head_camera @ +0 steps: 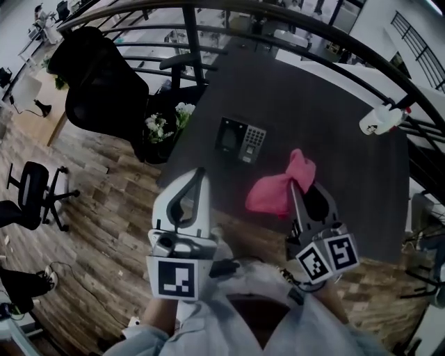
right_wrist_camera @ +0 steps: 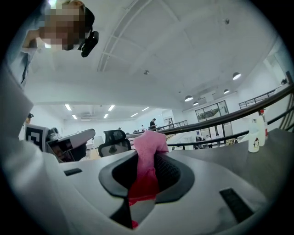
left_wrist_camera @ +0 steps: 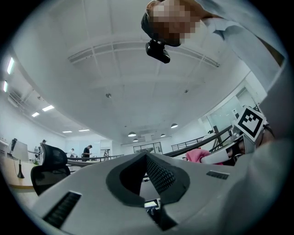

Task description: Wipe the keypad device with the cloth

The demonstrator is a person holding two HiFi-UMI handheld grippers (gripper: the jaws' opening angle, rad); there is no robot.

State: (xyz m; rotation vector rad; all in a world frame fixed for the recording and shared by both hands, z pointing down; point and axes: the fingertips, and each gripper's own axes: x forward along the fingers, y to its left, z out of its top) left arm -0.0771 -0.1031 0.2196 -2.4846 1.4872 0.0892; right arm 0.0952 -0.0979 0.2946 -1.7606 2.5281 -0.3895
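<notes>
The keypad device, black with a small screen and grey keys, lies flat on the dark table ahead of both grippers. A pink cloth hangs bunched from my right gripper, which is shut on it over the table's near edge, to the right of the device. In the right gripper view the cloth sticks up between the pads and fills the jaw gap. My left gripper is shut and empty, hovering at the near edge just short of the device. From the left gripper view the cloth shows at the right.
A white spray bottle stands at the table's far right, also seen as the bottle in the right gripper view. A potted plant with white flowers sits by the table's left corner. Black office chairs stand to the left, and a dark curved railing runs behind.
</notes>
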